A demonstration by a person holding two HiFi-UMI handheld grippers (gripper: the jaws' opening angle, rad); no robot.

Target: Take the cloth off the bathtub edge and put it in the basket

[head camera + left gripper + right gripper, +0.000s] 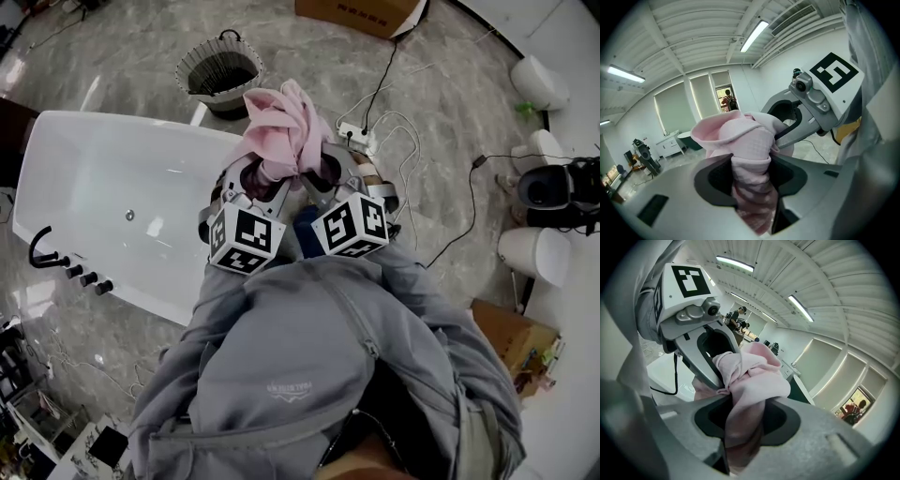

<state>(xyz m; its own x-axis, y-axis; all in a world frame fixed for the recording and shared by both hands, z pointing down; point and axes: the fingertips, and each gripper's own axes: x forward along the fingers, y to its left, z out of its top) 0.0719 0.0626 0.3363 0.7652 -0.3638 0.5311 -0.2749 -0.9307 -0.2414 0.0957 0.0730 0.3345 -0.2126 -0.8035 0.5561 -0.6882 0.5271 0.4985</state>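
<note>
1. The pink waffle-weave cloth [281, 127] is off the tub. It is bunched in the air between the two grippers, above the grey marble floor, just past the tub's near rim.
2. At the left lies the white oval bathtub [103, 187]. No cloth remains on its edge.
3. Beyond the tub stands the round, dark woven basket [190, 77]. It is near the cloth, up and to the left of it in the head view.
4. The left gripper [255, 183] pinches a thick fold of the cloth [740, 140], with its jaws part-way closed around the bundle.
5. The right gripper [328, 178], just beside it, clamps another fold of the cloth [750, 380] in the same way.
6. The step in hand is probably the carry to the basket. To do it well:
   - Move both grippers as one, so the cloth is neither stretched nor tugged loose.
   - Hold both pinches until the bundle is over the basket's mouth.
   - Lower the cloth inside the rim before spreading the jaws, so no corner drapes outside.
7. Several things are hard to make out:
   - Folds of cloth cover the jaw pads in both gripper views, so how deep each bite goes is unclear.
   - The grippers hide the underside of the bundle in the head view, so a trailing end cannot be ruled out.
   - The basket's inside is too dark to read, and neither gripper view shows the basket.
   - The person's grey sleeves and hood fill the lower part of the head view.
</note>
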